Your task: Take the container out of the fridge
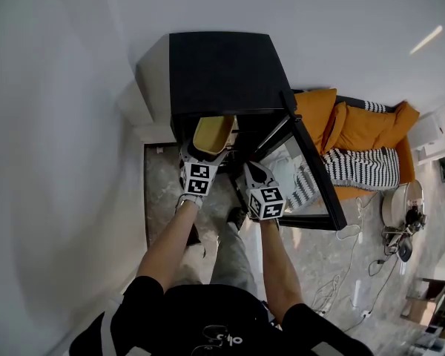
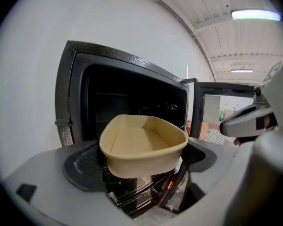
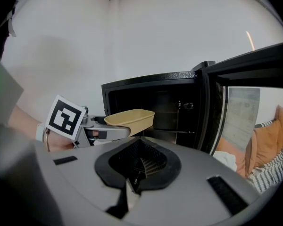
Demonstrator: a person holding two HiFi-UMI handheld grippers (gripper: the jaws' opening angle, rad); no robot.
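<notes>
The left gripper (image 2: 141, 167) has its fingers (image 2: 82, 166) closed across the near end of the tan container (image 2: 142, 142), one pad on each side wall — the tub is carried level and looks empty. Its long axis runs straight ahead of the fingers, toward the dark mouth of the fridge (image 2: 122, 59). Its far end sits at about the threshold; I cannot tell whether it is fully clear of the opening. The open door (image 2: 213, 111) stands off to the right of the fingers, well apart from the tub. The right gripper (image 3: 137, 175) has its fingers pressed together on nothing and hangs just to the right of the left one, nearer the door. The coming move looks like a plain pull straight back along that long axis — away from the opening, tub kept level, with no swing rightward toward the door.
</notes>
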